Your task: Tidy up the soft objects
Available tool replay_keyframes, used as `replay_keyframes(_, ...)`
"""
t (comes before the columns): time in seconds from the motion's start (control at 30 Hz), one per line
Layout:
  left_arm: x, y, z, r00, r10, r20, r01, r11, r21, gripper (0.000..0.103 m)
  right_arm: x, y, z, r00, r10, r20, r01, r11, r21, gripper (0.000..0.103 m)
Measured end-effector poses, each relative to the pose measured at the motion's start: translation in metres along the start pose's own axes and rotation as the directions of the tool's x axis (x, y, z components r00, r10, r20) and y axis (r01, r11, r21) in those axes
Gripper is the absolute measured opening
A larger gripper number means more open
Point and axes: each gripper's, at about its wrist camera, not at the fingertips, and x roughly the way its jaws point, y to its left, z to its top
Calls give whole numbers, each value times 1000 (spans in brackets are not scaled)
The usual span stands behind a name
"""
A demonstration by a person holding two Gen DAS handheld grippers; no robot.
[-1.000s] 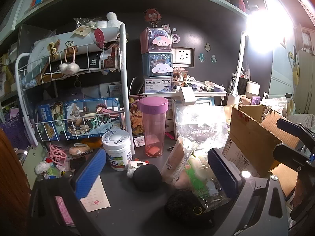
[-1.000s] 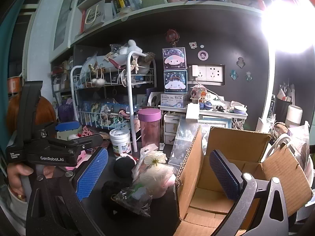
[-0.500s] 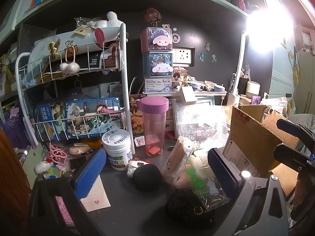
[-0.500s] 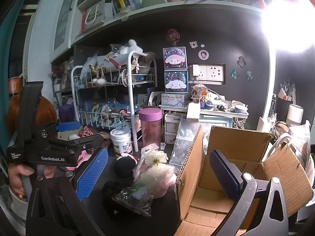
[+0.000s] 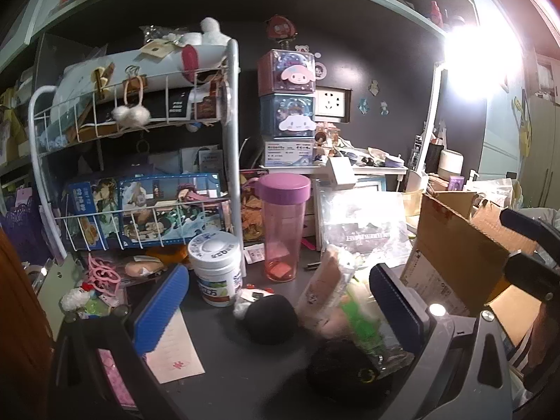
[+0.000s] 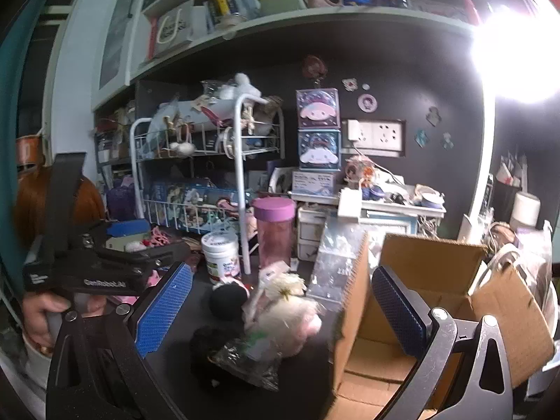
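Soft things lie in a heap on the dark desk: a black round plush, a second dark fuzzy item, and bagged plush toys, white and pink with a green part. An open cardboard box stands right of the heap. My left gripper is open, its jaws either side of the heap, just above it. My right gripper is open and empty, its right pad in front of the box.
A white wire rack with boxes and plush stands at the back left. A pink tumbler and a white jar stand behind the heap. A paper card lies at the left. The left hand-held unit shows in the right view.
Both views have shifted very slightly; the right gripper has drifted a little. Nothing was grasped or moved on the desk.
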Motion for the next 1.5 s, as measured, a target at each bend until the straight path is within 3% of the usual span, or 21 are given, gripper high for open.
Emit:
replay_keyframes(0.13, 4, 21, -2, 1000, 12, 3, -12, 1000, -14, 103, 8, 20, 10, 1000, 3, 3, -3, 998, -67, 96)
replay_keyframes(0.2, 8, 34, -3, 1000, 28, 4, -28, 999, -20, 103, 17, 32, 12, 1000, 10, -9, -11, 996, -88, 80)
replay_keyframes(0.4, 25, 67, -14, 999, 37, -32, -38, 999, -30, 103, 63, 56, 2, 981, 117, -156, -124, 992, -37, 60)
replay_keyframes(0.5, 35, 74, -25, 997, 50, -55, -50, 999, -13, 102, 91, 62, -14, 960, 105, -260, -110, 994, -4, 59)
replay_keyframes(0.6, 45, 80, -34, 996, 43, -75, -44, 999, -6, 102, 115, 56, -32, 938, 35, -344, -28, 999, 26, 59)
replay_keyframes(0.73, 52, 82, -41, 998, 15, -57, -17, 1000, -24, 102, 129, 40, -44, 916, -77, -393, 102, 994, 44, 59)
replay_keyframes(0.8, 56, 79, -43, 999, 7, -50, -8, 1000, -19, 102, 133, 32, -47, 898, -141, -416, 163, 986, 19, 68)
replay_keyframes(0.9, 60, 75, -44, 999, -22, -31, 22, 1000, -7, 103, 138, 28, -51, 878, -218, -426, 231, 973, -22, 71)
replay_keyframes(1.13, 62, 67, -42, 994, -111, -14, 111, 994, 4, 102, 156, 17, -60, 854, -230, -467, 255, 967, -11, 70)
replay_keyframes(1.17, 62, 67, -42, 992, -123, -14, 123, 992, 2, 102, 157, 15, -61, 854, -230, -467, 256, 967, -8, 68)
replay_keyframes(1.27, 59, 66, -41, 988, -151, -8, 151, 988, -1, 102, 159, 16, -62, 854, -226, -468, 247, 969, -17, 46)
replay_keyframes(1.37, 57, 66, -39, 982, -187, -14, 187, 982, -9, 102, 157, 24, -64, 855, -239, -460, 241, 969, -57, 36)
replay_keyframes(1.5, 53, 64, -36, 967, -255, -14, 255, 967, -12, 102, 148, 31, -60, 874, -247, -420, 238, 968, -75, 24)
